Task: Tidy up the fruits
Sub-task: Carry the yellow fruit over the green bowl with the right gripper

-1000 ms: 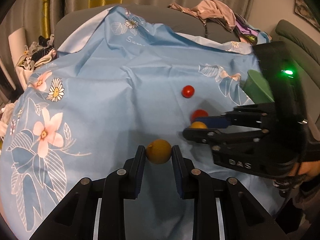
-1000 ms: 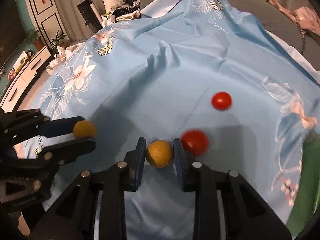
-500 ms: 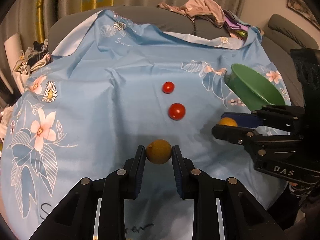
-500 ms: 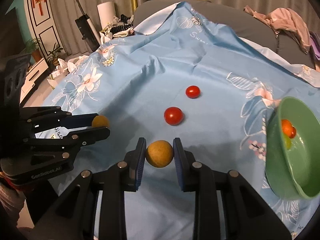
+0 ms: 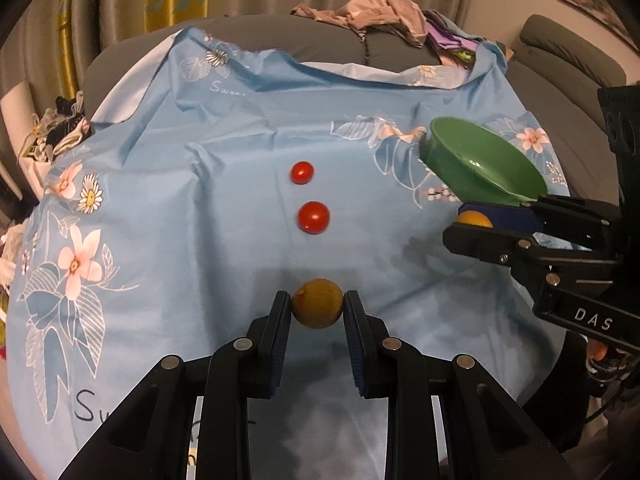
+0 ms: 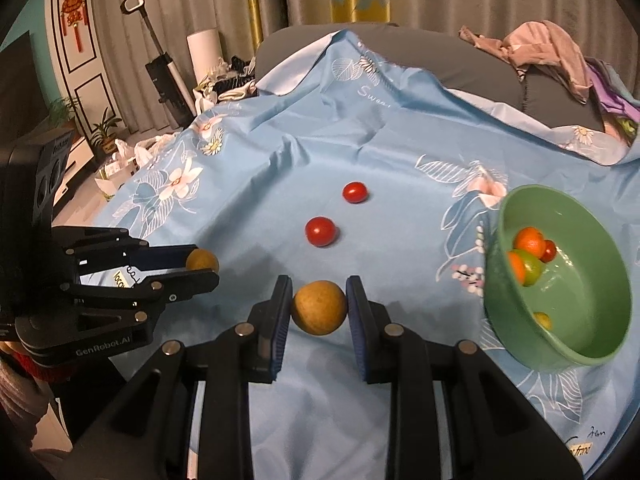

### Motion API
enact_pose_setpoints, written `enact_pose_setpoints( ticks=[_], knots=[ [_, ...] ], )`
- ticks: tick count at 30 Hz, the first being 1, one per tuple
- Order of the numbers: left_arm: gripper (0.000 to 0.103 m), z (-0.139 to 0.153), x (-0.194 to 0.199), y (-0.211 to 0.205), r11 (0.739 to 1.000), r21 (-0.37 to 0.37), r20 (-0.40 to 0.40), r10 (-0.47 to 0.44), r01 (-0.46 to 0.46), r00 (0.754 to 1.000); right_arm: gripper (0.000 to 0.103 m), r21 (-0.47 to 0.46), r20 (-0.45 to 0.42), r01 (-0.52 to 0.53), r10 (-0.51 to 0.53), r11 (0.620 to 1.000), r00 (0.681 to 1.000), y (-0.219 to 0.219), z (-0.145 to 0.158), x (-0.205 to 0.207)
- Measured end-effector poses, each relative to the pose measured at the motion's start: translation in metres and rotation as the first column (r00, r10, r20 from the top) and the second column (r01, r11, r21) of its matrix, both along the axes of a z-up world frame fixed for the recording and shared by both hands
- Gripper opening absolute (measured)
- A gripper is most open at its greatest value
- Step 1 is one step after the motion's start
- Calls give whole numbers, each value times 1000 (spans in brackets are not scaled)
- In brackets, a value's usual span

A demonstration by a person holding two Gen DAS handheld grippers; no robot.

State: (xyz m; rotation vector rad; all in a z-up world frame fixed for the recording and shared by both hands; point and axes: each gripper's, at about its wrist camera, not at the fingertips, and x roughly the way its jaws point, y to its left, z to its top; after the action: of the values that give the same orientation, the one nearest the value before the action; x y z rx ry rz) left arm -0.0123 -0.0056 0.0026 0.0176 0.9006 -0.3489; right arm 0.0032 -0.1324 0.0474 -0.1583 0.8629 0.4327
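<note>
Light blue cloth [image 5: 208, 208] printed with pink and white flowers; two red tomatoes [image 5: 313, 217]; a green bowl [image 6: 576, 344] holding orange, green and red fruit [image 6: 529, 256]; black grippers [image 5: 317, 308] with blue pads

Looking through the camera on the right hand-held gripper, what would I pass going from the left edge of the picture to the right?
Left hand-held gripper clamping a yellow-brown fruit → nearer red tomato → farther red tomato → green bowl with fruit inside. The right hand-held gripper, shut on its own round fruit, sits low in the middle.
</note>
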Motion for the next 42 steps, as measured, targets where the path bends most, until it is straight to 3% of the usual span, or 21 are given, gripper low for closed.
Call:
enact_pose_setpoints(
  ticks=[23,42],
  knots=[
    [27,20,3,-56,993,60,34,-104,102,994,28,64,53,100,-104,993,993,-54,15,-11],
    [27,32,33,-124,968,86,73,-244,237,967,29,100,73,211,-219,972,973,-108,17,-3]
  ],
)
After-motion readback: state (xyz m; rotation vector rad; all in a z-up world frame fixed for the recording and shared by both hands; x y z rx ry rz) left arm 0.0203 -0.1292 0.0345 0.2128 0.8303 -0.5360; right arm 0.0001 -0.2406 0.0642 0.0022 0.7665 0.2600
